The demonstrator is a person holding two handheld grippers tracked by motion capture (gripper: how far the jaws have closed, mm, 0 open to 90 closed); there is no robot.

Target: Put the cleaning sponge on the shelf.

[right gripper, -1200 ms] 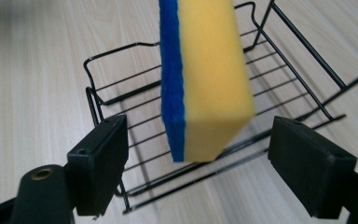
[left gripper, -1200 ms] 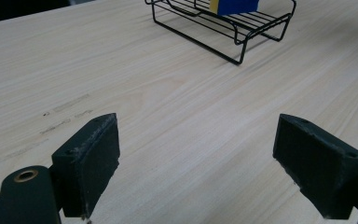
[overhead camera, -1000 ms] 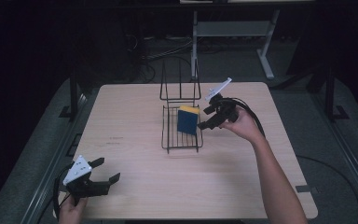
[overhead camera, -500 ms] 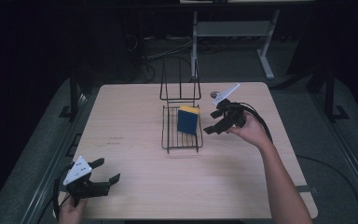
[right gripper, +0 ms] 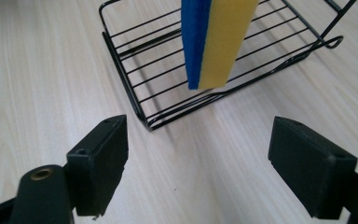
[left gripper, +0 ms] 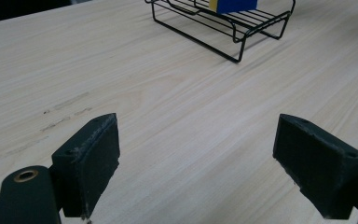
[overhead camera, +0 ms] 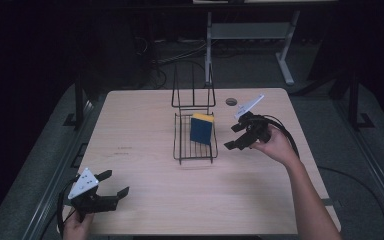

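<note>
A blue-and-yellow rectangular sponge (overhead camera: 201,128) stands on edge in the black wire rack (overhead camera: 194,148) mid-bench, the right tongs (overhead camera: 236,136) gaping empty just beside it, the left tongs (overhead camera: 114,183) gaping near the front corner.

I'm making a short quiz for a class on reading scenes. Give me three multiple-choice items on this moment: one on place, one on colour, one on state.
1. Where is the sponge?
A. flat on the table
B. in the wire rack
C. between the left gripper's jaws

2. Which colours does the sponge have?
A. blue and yellow
B. red and white
C. all green

3. How does the right gripper stand?
A. shut on the sponge
B. shut on the rack
C. open, holding nothing

Answers:
1 B: it stands on edge on the rack's wires.
2 A: the right gripper view shows a blue layer beside a yellow one.
3 C: its jaws stand wide apart over bare table.
</note>
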